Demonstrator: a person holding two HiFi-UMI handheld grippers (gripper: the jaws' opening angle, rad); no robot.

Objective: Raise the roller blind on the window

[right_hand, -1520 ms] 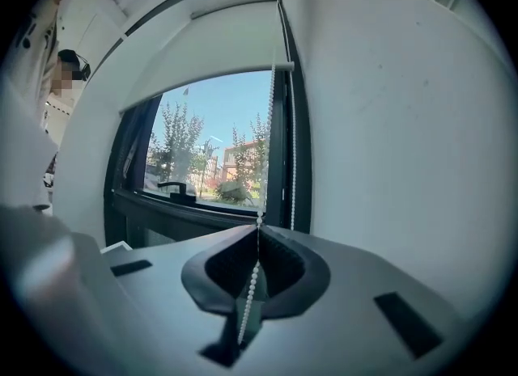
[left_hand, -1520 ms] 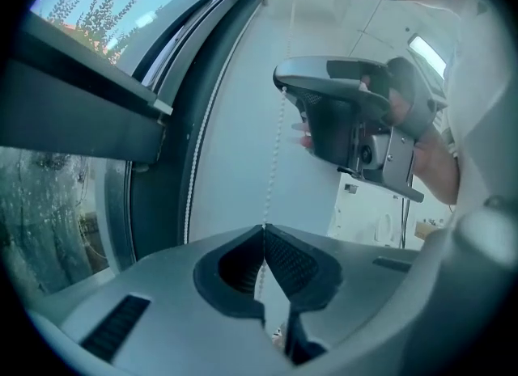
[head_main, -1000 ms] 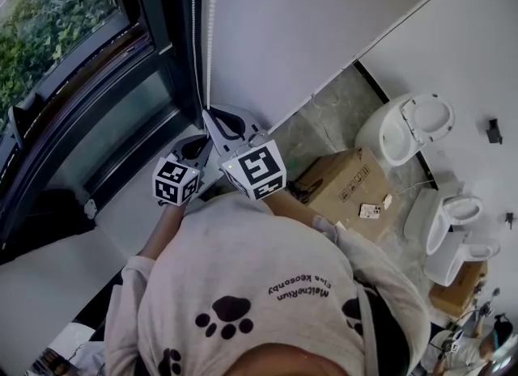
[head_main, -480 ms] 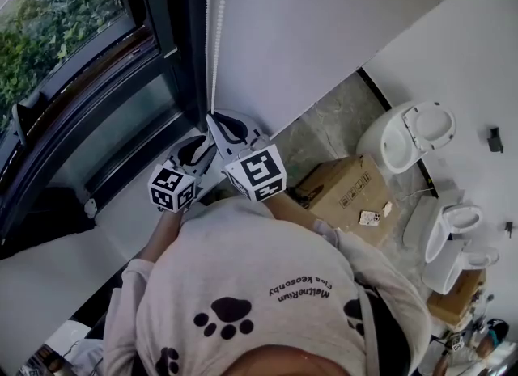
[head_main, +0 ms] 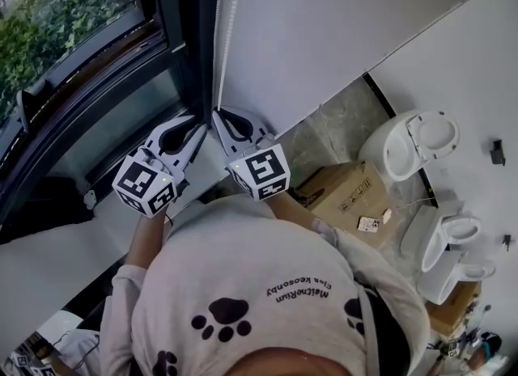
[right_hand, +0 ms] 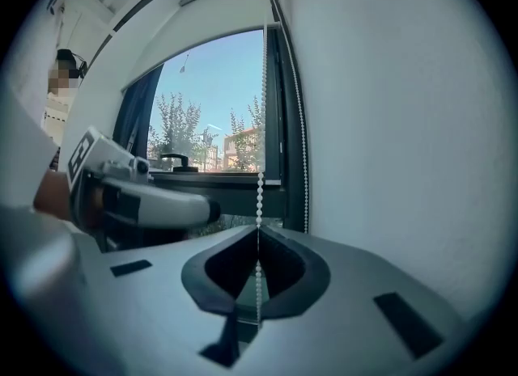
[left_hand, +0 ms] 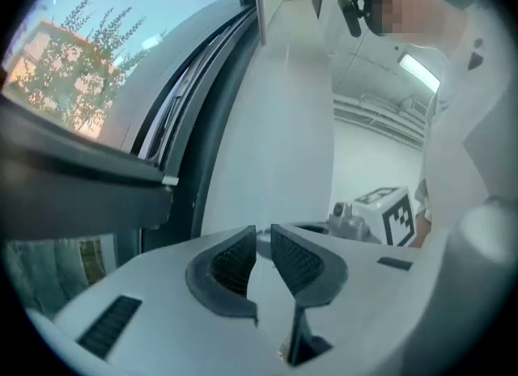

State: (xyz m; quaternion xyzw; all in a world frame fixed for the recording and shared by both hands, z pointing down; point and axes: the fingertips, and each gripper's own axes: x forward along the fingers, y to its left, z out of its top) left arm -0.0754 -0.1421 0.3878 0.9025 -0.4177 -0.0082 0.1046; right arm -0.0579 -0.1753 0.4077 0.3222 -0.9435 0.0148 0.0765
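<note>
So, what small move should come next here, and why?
Probably move the left hand-held gripper onto the bead chain above the right hand-held gripper and close: its jaws have just been opening with nothing between them, while the right one is shut on the chain.

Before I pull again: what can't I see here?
Roller blind: shown plainly in no view; the head view's top edge cuts off the bead chain short of it.
Chain's lower loop: head view, hidden behind the right gripper, jaws shut on the chain.
Left gripper view: no chain in frame; the left gripper jaws have just been opening, empty.
</note>
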